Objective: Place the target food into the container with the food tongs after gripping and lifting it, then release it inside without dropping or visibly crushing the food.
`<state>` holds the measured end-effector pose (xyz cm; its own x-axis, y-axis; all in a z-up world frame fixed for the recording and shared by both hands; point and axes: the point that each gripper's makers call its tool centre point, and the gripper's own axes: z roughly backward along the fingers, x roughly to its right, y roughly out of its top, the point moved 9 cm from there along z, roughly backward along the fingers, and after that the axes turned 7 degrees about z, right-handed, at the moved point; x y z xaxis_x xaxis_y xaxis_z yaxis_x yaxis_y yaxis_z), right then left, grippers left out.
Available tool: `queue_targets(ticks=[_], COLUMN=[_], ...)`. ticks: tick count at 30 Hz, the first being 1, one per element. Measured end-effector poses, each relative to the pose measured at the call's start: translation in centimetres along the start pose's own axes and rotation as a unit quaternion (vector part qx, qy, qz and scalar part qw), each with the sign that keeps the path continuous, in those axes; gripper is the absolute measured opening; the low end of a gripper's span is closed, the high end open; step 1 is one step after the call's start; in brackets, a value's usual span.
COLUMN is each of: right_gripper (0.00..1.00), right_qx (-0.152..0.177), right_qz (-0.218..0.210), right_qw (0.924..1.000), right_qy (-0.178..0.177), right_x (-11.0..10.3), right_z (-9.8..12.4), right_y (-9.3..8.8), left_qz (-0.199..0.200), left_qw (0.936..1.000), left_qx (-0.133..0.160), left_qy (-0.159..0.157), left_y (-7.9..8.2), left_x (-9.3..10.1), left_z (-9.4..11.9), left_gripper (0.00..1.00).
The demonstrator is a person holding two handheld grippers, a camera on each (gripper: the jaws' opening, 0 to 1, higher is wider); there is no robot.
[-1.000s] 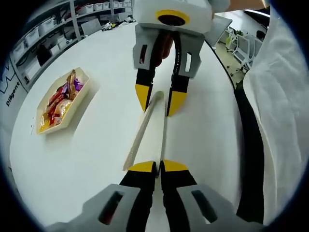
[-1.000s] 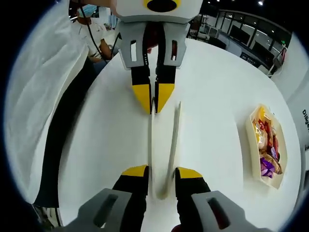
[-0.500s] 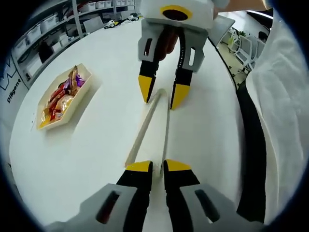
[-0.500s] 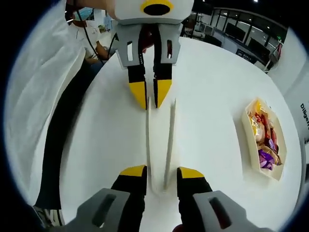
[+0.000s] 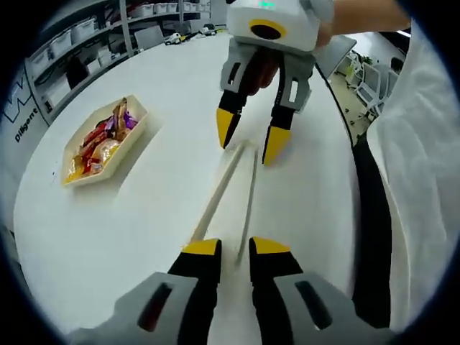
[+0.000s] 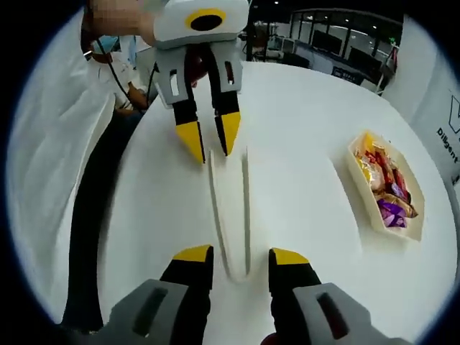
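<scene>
In the left gripper view, grey shelving [image 5: 72,36] with bins is cut off at the upper left. Below it a cream boat-shaped tray [image 5: 118,162] holds bright foil-wrapped snacks [image 5: 100,140], too small to tell apart. It sits on the round white counter [image 5: 144,215], well apart from both tools. At centre, the long white two-armed food tongs [image 5: 219,194] lie flat on the counter. Their joined end points at the right tongs [image 5: 251,138], which hang tilted down with the yellow-tipped jaws wide astride that end. The left tongs [image 5: 235,248] rise from the bottom, jaws moderately apart, with one free arm tip running between them; I cannot tell if they touch it. A bare hand [image 5: 359,14], cut off at the top, grips the right tongs, and a white garment [image 5: 417,180] covers the right edge.

In the right gripper view the garment [image 6: 50,144] lies on the left. The left tongs [image 6: 210,140] point down at the free tips of the food tongs [image 6: 246,201]. The rounded joint sits between the spread jaws of the right tongs [image 6: 241,256]. The counter [image 6: 302,122] reaches right to the tray [image 6: 361,190] and snacks [image 6: 384,183].
</scene>
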<state>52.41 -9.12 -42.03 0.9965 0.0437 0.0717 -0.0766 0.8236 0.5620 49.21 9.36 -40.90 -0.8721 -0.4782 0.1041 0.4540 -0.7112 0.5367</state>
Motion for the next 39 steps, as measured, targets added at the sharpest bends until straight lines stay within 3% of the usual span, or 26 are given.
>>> queue_targets(ticks=[11,26,34,39], right_gripper=[0.35,0.49,0.56,0.61], right_qx=[0.03,0.083,0.108,0.124], right_qz=[-0.056,-0.111,-0.14,-0.156], right_qw=[0.9978,0.9884,0.9808,0.9751], right_qy=[-0.022,-0.062,-0.082,-0.096], right_x=[-0.9,-2.2,-3.1,-3.5], right_z=[0.8,2.3,3.2,3.7], right_y=[-0.3,0.3,0.6,1.0], left_qz=[0.033,0.092,0.121,0.157], left_qw=[0.9986,0.9892,0.9805,0.9685], left_qx=[0.033,0.086,0.117,0.151], left_qy=[0.025,0.075,0.102,0.12], left_y=[-0.7,-1.6,-2.1,-2.4], left_x=[0.5,1.3,2.0,2.1], left_z=[1.2,3.1,4.2,5.0], left_gripper=[0.25,0.45,0.55,0.64])
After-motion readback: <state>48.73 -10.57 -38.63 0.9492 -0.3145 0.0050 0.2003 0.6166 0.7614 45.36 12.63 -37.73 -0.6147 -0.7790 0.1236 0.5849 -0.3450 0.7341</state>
